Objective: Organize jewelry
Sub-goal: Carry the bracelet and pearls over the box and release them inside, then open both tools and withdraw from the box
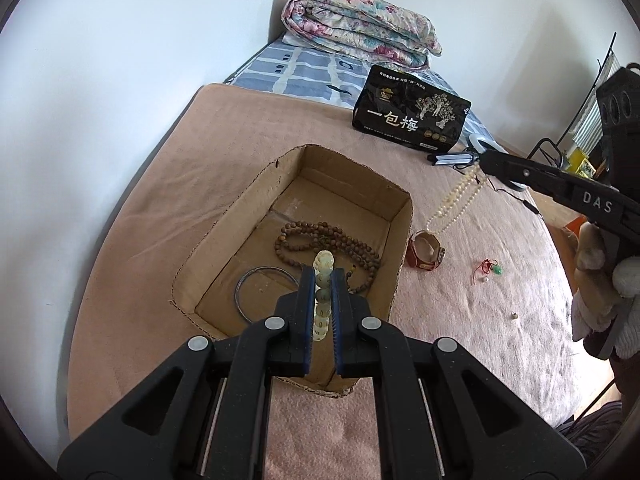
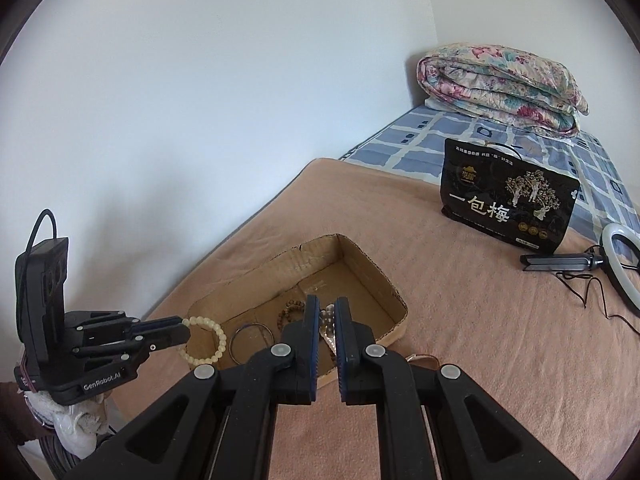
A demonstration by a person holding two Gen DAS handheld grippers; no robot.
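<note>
Left gripper (image 1: 323, 280): fingers clamped on a pale cream beaded bracelet (image 1: 322, 276), loop hanging above the near end of the open brown cardboard box (image 1: 256, 184).
Right gripper (image 2: 327, 322): fingers clamped on a long white pearl necklace (image 1: 452, 204), strand dangling right of the box, above the pink bed blanket (image 1: 500, 288).
Key relation: the bracelet sits directly over the box; the necklace must travel left.
In box: brown wooden bead string (image 1: 320, 240), thin metal bangle (image 1: 260, 292).
</note>
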